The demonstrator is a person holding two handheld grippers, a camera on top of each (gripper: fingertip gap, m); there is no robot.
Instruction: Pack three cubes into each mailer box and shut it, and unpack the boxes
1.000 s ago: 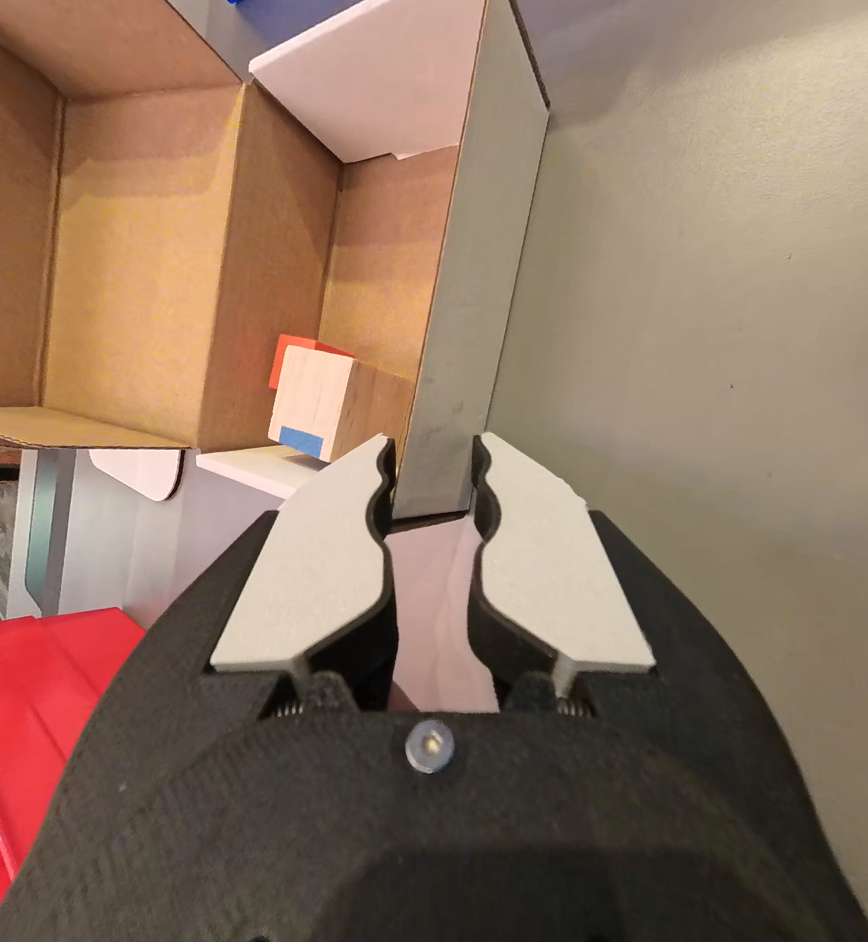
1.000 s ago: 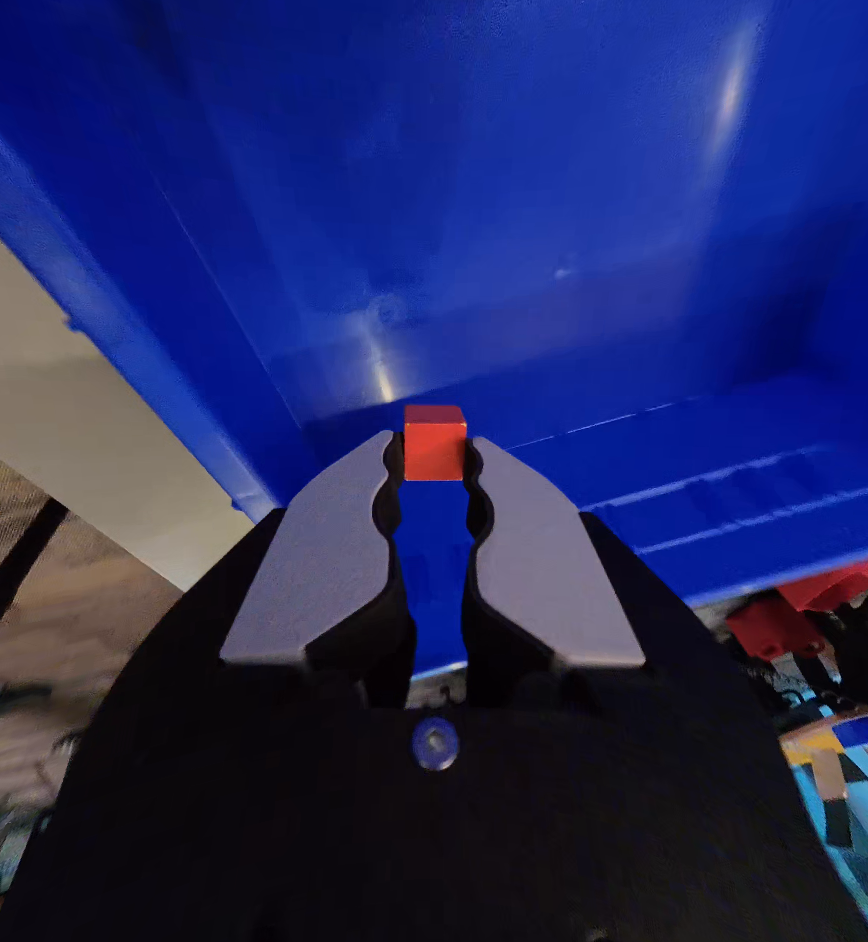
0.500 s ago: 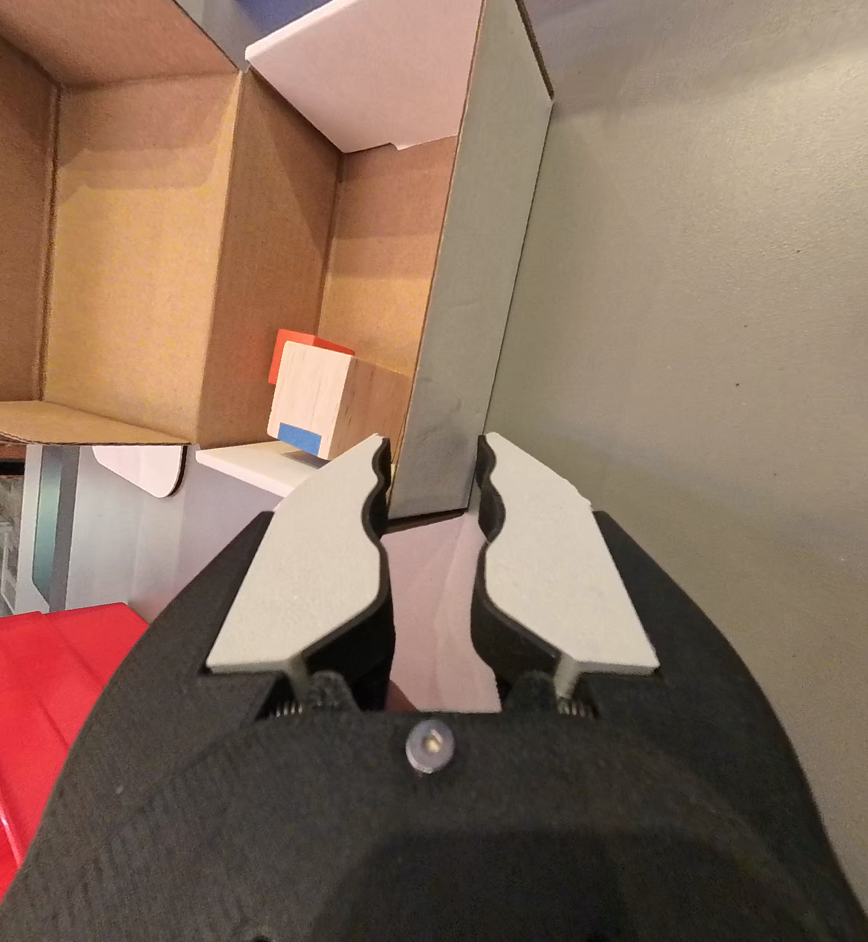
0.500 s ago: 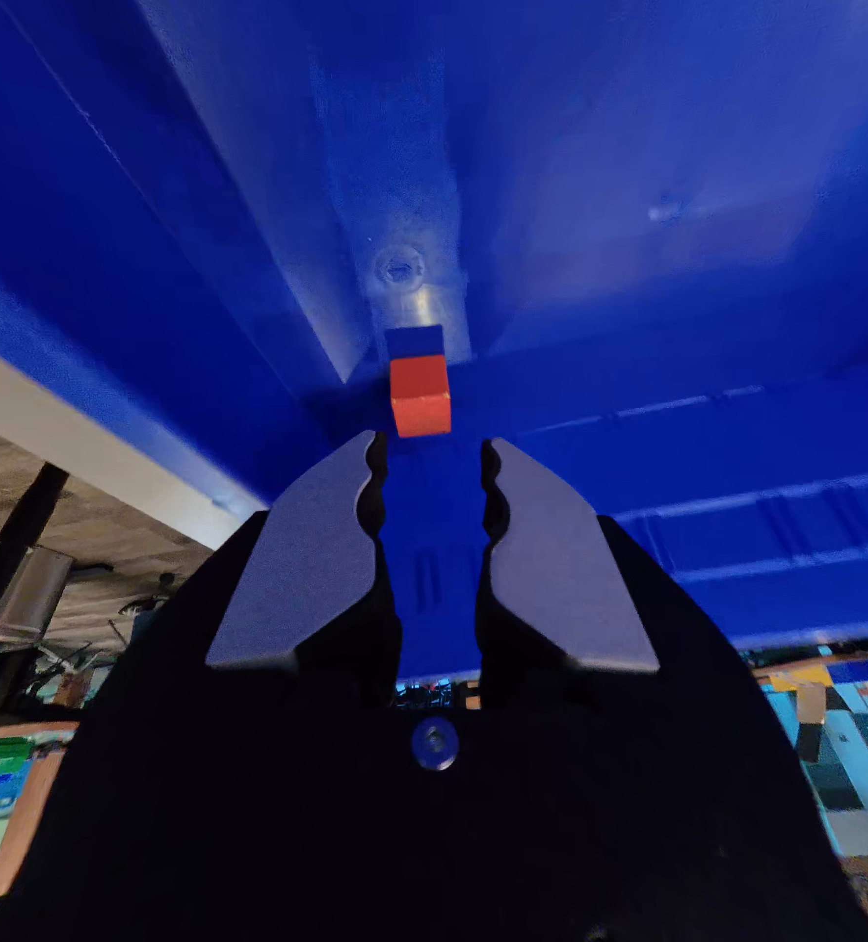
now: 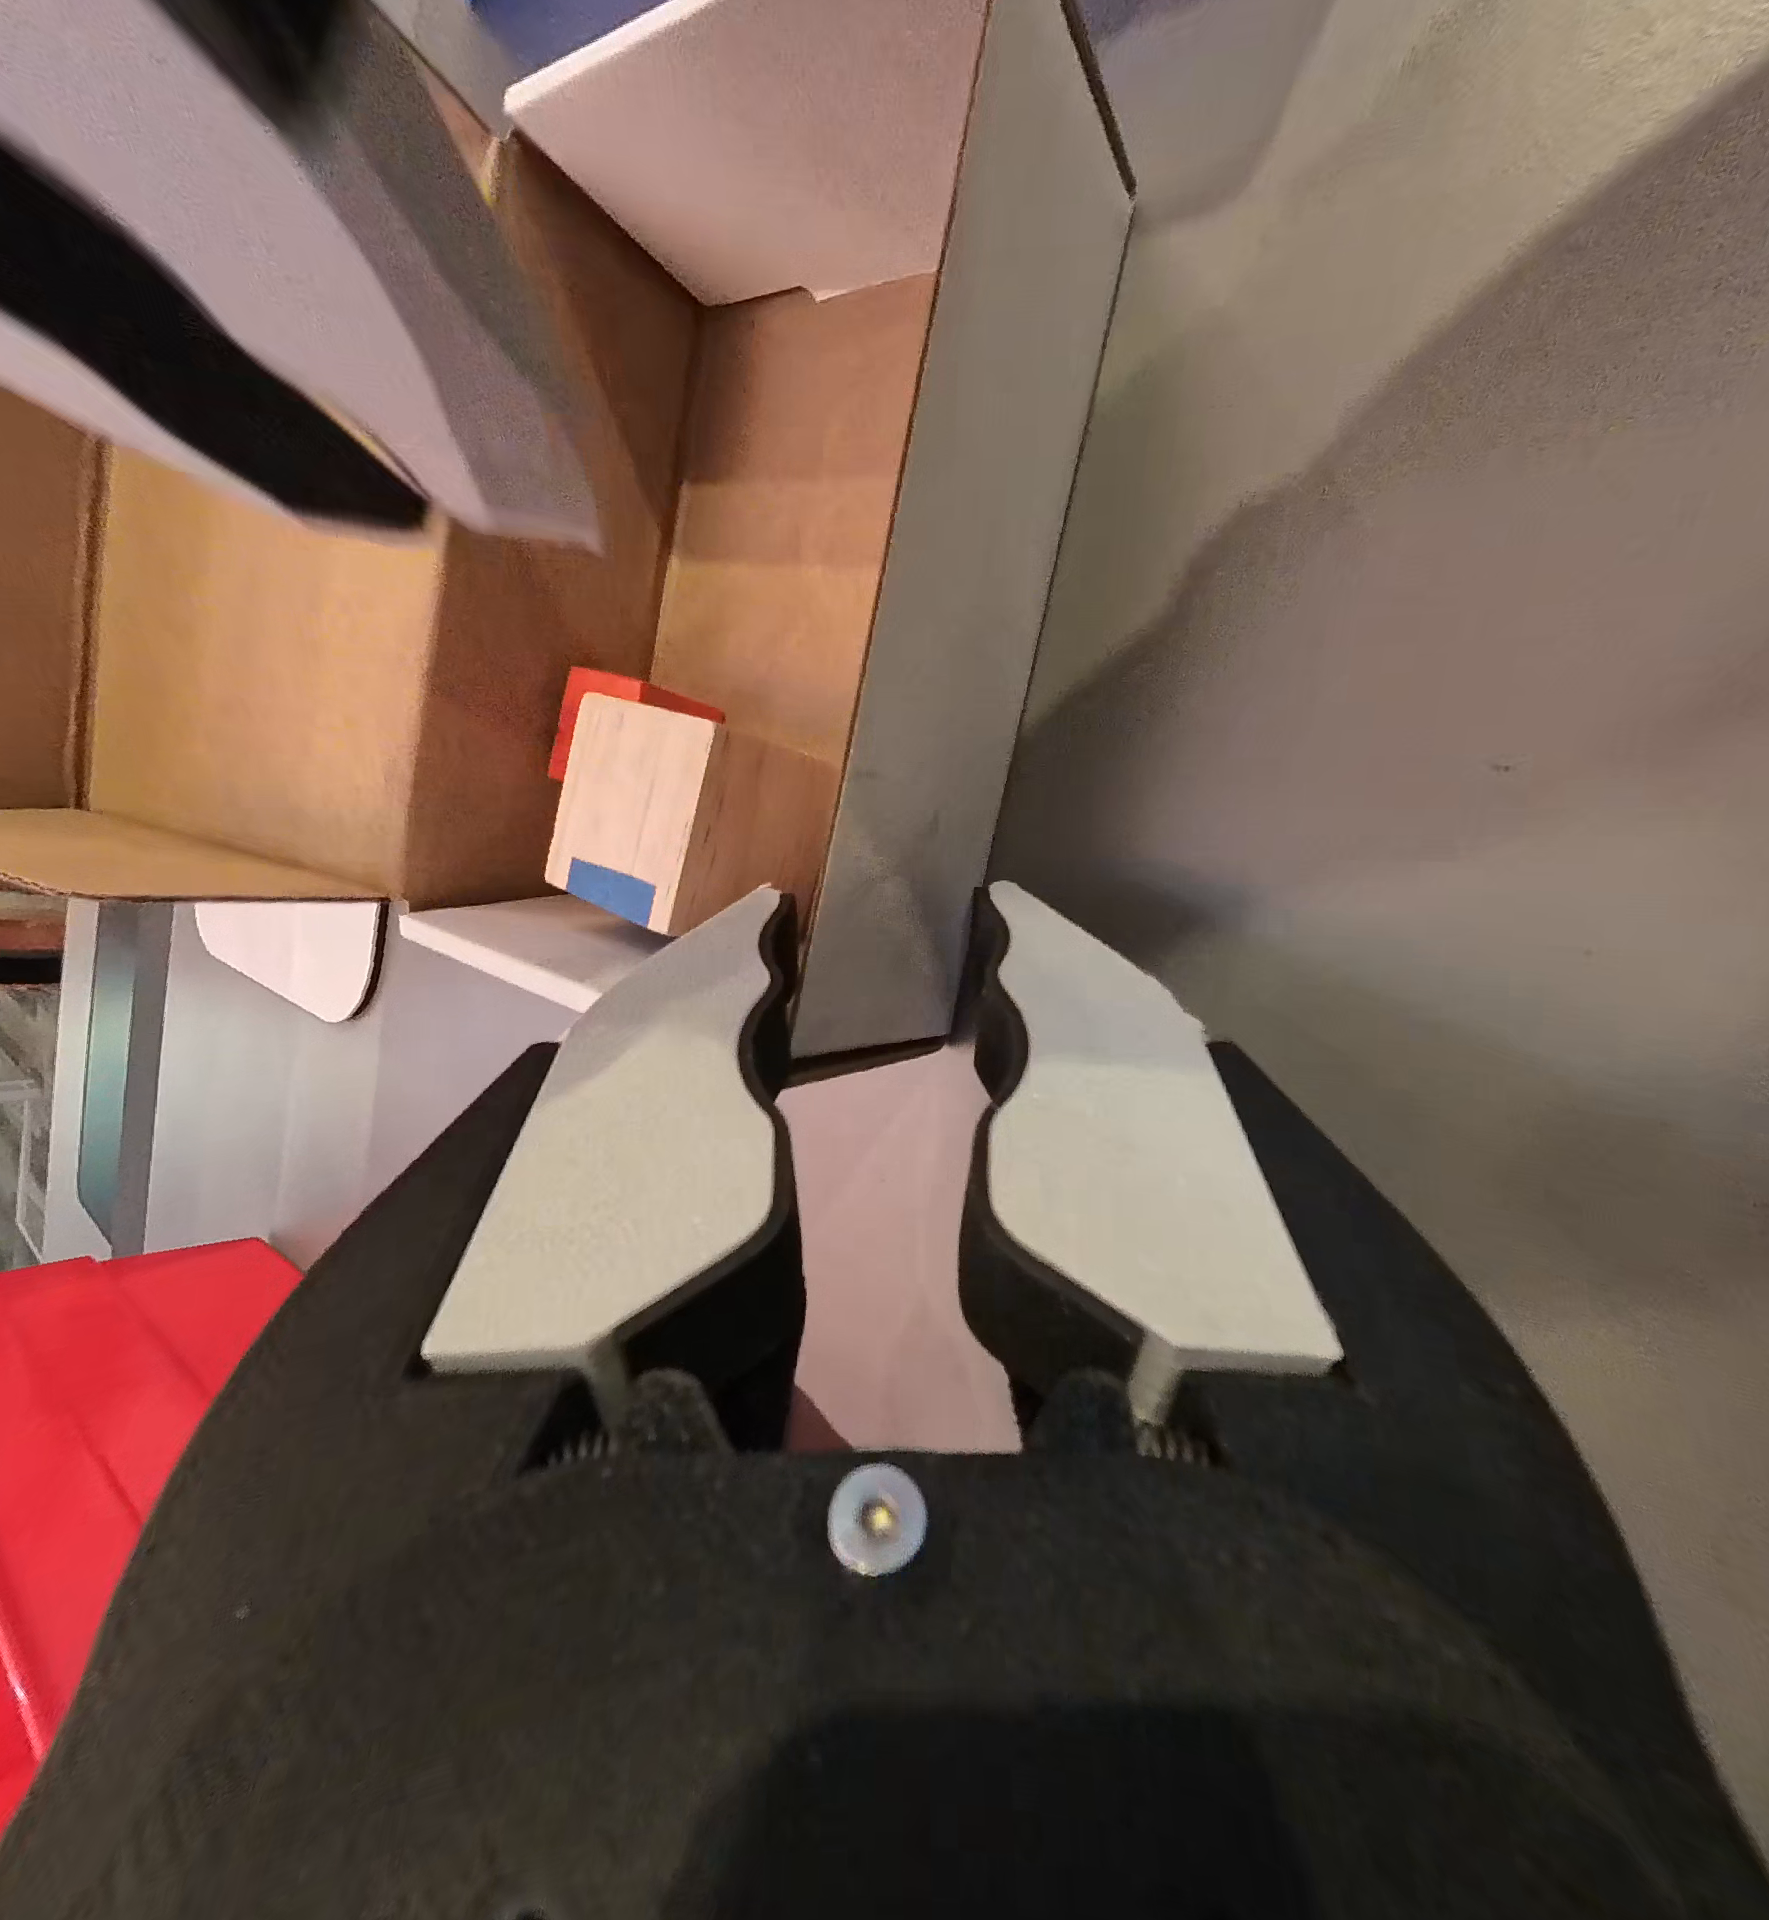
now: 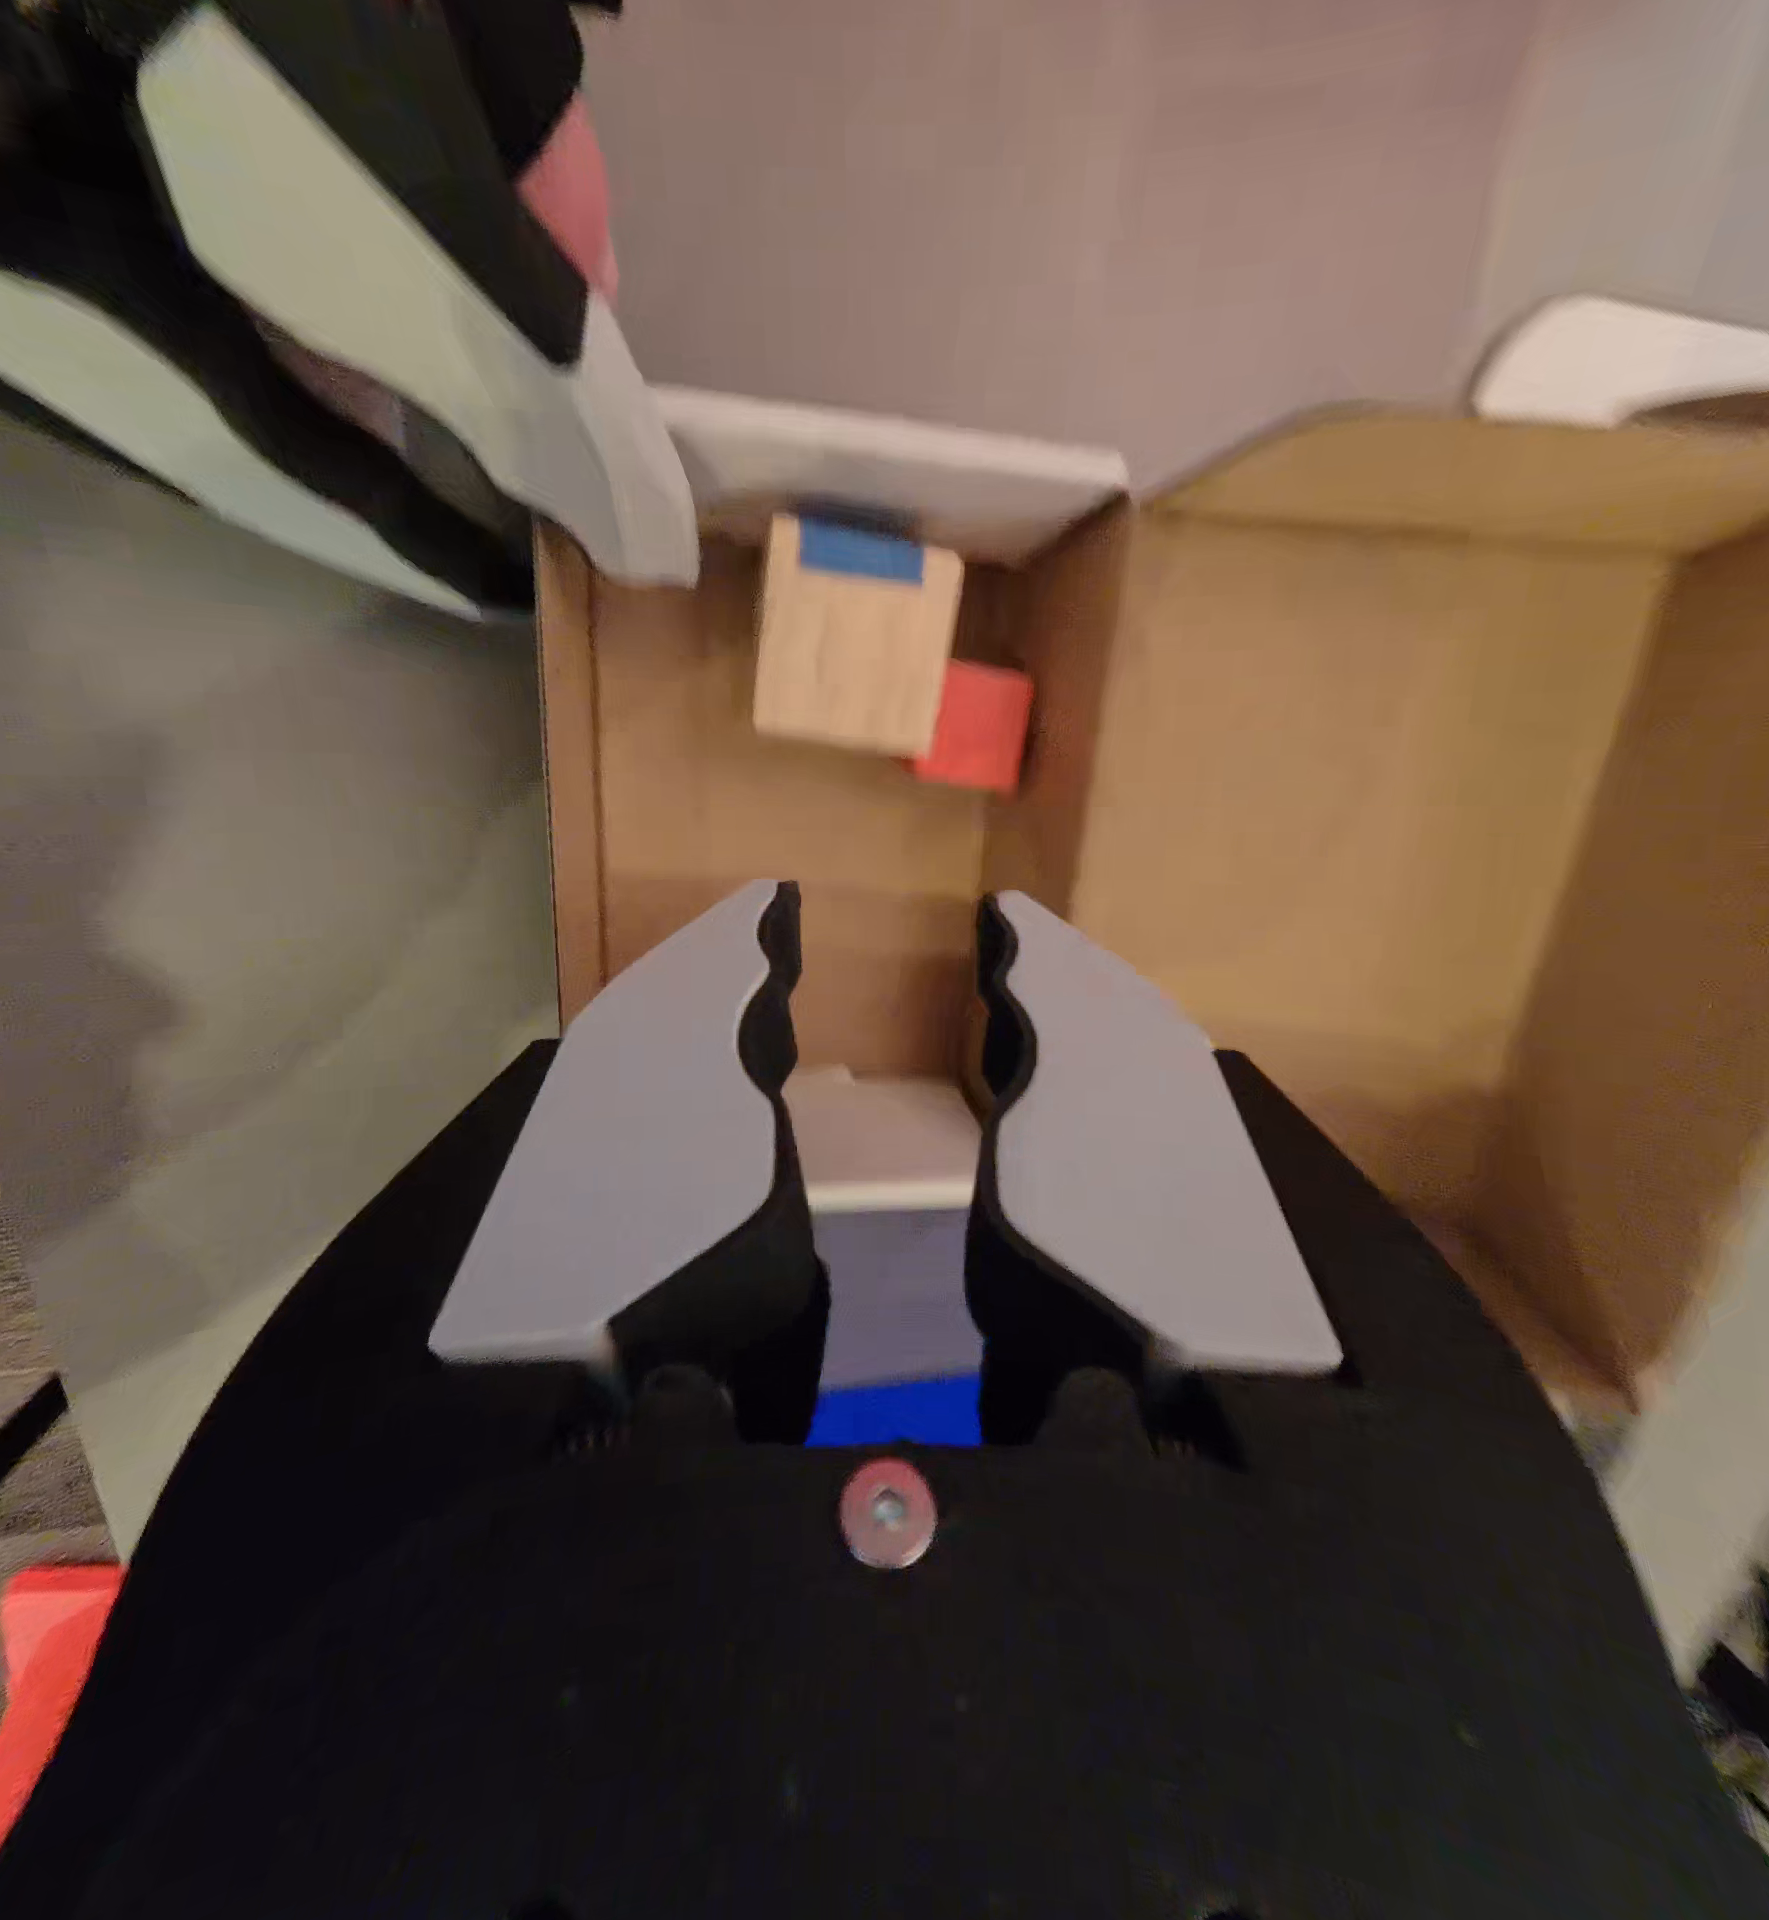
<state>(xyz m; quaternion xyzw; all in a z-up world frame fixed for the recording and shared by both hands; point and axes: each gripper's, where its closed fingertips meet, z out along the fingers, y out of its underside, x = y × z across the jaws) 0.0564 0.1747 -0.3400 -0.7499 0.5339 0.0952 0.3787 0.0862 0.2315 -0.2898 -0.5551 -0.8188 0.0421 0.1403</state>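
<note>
Left hand-held gripper clamped narrow on the grey side wall of the open mailer box, holding that wall upright at the box's outer edge on the grey table. Right hand-held gripper spread apart and holding nothing, poised over the box's narrow compartment. Wooden cube with a blue patch against the compartment's end wall, red cube touching it and partly hidden beneath.
</note>
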